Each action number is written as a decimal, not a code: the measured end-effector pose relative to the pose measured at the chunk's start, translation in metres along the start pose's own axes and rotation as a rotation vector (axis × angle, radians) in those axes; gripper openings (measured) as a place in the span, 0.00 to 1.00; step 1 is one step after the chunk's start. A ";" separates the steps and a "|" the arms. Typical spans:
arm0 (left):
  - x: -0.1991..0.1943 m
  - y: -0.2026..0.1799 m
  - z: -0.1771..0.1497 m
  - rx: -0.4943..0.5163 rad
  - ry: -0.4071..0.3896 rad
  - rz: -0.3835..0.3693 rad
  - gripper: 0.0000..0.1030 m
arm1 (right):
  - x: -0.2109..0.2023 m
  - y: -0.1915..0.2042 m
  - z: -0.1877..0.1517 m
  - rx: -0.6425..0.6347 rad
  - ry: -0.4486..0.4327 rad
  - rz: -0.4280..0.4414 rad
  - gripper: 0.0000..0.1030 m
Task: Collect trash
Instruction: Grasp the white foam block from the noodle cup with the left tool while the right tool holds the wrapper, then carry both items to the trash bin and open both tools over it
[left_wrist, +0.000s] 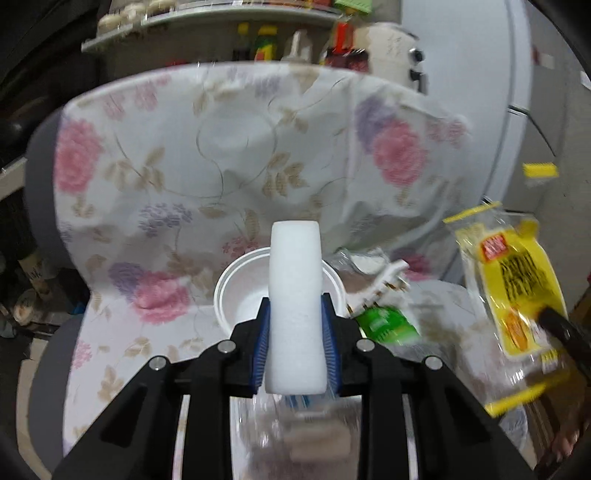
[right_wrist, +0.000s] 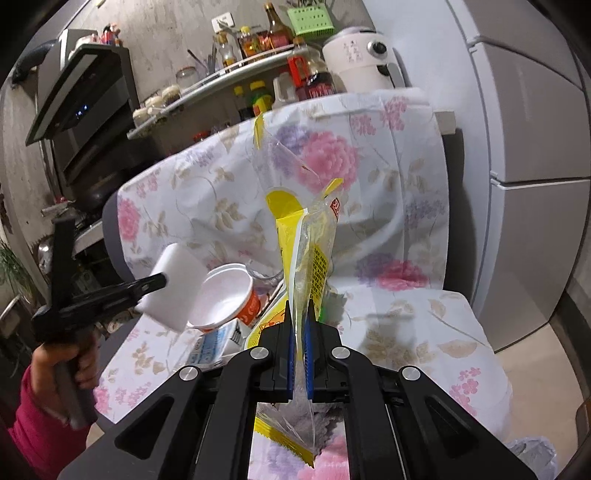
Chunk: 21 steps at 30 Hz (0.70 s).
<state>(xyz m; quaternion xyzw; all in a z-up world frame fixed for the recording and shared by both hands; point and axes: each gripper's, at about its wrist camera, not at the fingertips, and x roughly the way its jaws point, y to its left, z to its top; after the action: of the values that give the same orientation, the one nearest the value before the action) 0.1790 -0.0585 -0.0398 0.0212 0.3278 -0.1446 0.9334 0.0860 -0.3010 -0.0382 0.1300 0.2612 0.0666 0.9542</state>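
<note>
As we look along the left gripper (left_wrist: 295, 325), we see its blue pads clamped on an upright white foam block (left_wrist: 294, 306). Beyond it, a white cup (left_wrist: 236, 295) lies on the floral cloth (left_wrist: 166, 166), with a green wrapper (left_wrist: 388, 321) just beside it; at right, the yellow wrapper (left_wrist: 517, 291) hangs pinched by a black finger.

From the right wrist view, we see the right gripper (right_wrist: 299, 332) closed on the yellow wrapper (right_wrist: 314, 251), which rises between the fingers. At left, a hand (right_wrist: 70, 362) carries the left gripper (right_wrist: 155, 284) gripping the foam block (right_wrist: 173, 288), which overlaps the cup (right_wrist: 225, 299). A carton (right_wrist: 221, 339) lies below the cup.
</note>
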 end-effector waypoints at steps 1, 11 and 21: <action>-0.010 -0.004 -0.004 0.003 -0.008 -0.008 0.24 | -0.006 0.000 -0.002 0.002 0.003 0.000 0.05; -0.083 -0.048 -0.053 0.033 -0.089 -0.107 0.24 | -0.071 -0.008 -0.025 -0.005 -0.022 -0.095 0.05; -0.077 -0.146 -0.099 0.107 -0.098 -0.317 0.24 | -0.147 -0.065 -0.072 0.025 -0.045 -0.339 0.05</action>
<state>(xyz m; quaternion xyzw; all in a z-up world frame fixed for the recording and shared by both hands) 0.0207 -0.1657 -0.0618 0.0117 0.2729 -0.3082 0.9112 -0.0729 -0.3764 -0.0456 0.0973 0.2587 -0.1016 0.9557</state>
